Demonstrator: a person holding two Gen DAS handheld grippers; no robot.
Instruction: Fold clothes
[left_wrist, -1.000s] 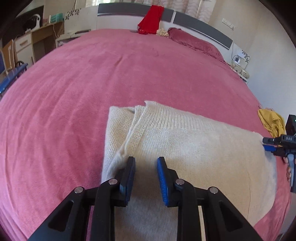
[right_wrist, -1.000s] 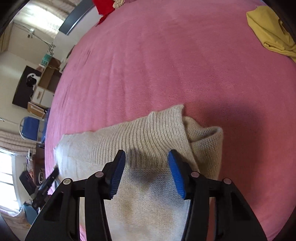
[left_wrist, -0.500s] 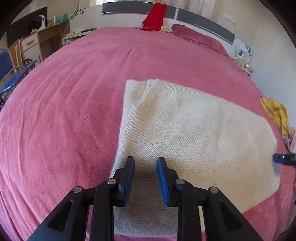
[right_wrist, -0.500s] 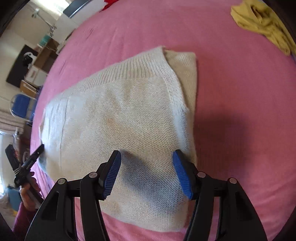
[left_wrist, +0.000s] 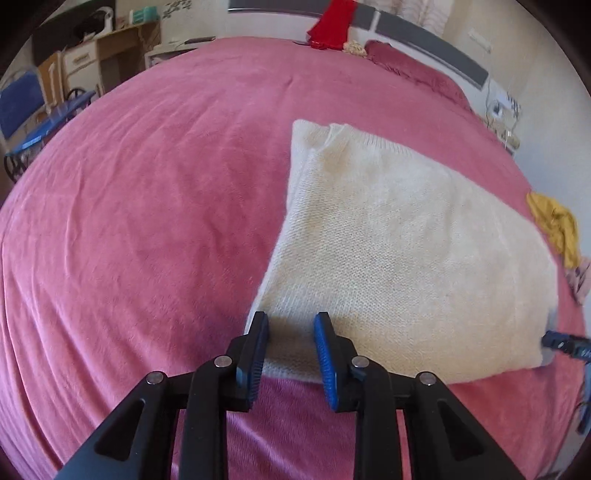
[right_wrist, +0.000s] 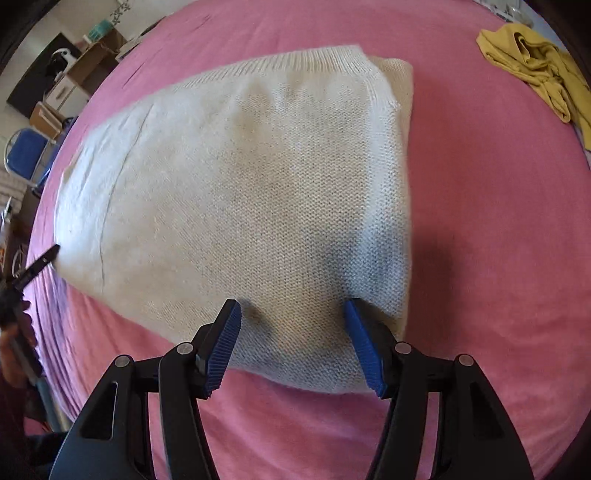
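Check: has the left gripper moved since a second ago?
Yes. The left gripper backed toward the near hem of the sweater; earlier it sat up by the collar.

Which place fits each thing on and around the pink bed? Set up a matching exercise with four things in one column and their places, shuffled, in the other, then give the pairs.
Things
1. cream knitted sweater
2. crumpled mustard-yellow garment
3. red cloth
4. blue chair

Places
A. hanging over the grey headboard
B. on the floor beside the bed
C. folded flat near the bed's front edge, ahead of both open grippers
D. lying loose on the pink bedspread, to the sweater's right

Pairs: 1-C, 2-D, 3-A, 4-B
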